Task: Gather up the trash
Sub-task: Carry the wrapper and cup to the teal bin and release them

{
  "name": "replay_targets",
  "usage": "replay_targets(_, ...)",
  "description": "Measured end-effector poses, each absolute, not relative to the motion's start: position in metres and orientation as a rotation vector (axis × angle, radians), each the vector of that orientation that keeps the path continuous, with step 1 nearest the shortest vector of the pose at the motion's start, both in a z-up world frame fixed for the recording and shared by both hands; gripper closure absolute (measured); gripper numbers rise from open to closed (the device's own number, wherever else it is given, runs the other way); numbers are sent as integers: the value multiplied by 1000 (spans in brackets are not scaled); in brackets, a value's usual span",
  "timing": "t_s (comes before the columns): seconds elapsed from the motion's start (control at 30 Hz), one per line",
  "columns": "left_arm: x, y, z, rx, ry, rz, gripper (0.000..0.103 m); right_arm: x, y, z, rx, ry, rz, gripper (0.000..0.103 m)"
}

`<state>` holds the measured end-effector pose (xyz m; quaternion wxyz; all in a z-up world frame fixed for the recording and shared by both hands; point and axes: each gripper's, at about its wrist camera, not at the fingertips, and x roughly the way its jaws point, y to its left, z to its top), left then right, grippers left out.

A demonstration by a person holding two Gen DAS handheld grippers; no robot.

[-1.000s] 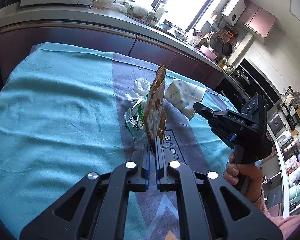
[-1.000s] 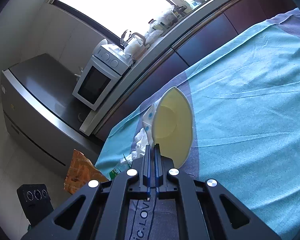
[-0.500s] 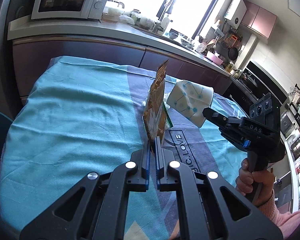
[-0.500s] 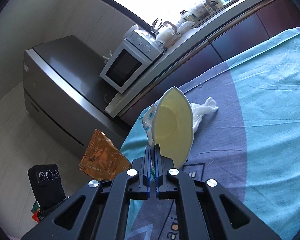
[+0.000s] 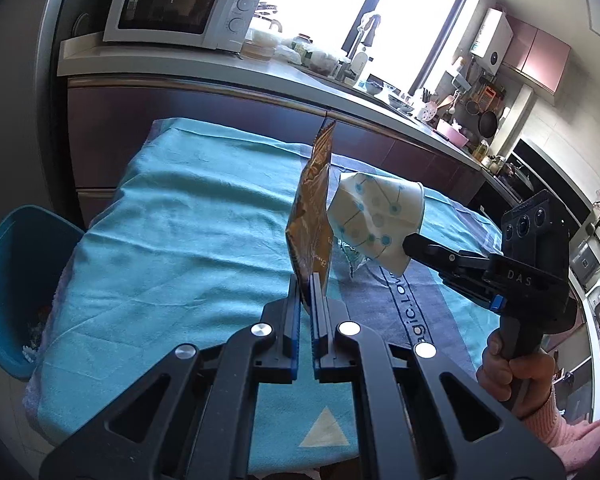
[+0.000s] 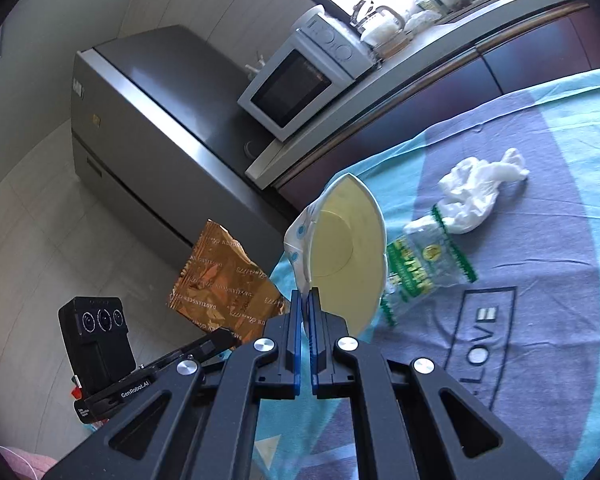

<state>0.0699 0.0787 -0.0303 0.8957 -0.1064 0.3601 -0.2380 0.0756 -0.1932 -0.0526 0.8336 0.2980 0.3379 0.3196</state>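
The left gripper [image 5: 307, 280] is pinching the bottom edge of an orange-brown snack wrapper [image 5: 311, 216], its fingers closed on the foil so that the wrapper is standing edge-on above the table. The right gripper [image 6: 305, 298] is clamping the rim of a crushed paper cup [image 6: 346, 246], whose pale yellow inside is facing the right wrist camera and whose white wall is showing blue dots. In the left wrist view the cup [image 5: 376, 216] is hanging just beside the wrapper, to its right, both of them lifted off the turquoise tablecloth [image 5: 180, 240]; the person's right hand [image 5: 512, 368] is gripping the handle below.

Two pieces of trash are lying on the grey band of the cloth: a clear plastic packet with green print [image 6: 424, 264], partly hidden behind the cup, and a crumpled white tissue [image 6: 478, 192] touching the packet's far end.

A blue bin [image 5: 16, 280] is standing on the floor at the table's left edge, well left of the wrapper, with some litter showing inside. Behind the table a dark-fronted counter is carrying a white microwave [image 5: 180, 8] and jars under a bright window, and a grey refrigerator [image 6: 148, 120] is standing at its end.
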Motion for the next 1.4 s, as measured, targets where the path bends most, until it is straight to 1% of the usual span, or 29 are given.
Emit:
replay_targets(0.67, 44, 186, -28, -301, 722, -276, 98, 112, -96, -38, 523, 785, 864, 100)
replay_targets(1.4, 44, 284, -31, -346, 688, -25, 98, 128, -3, -28, 368, 857, 1024, 100)
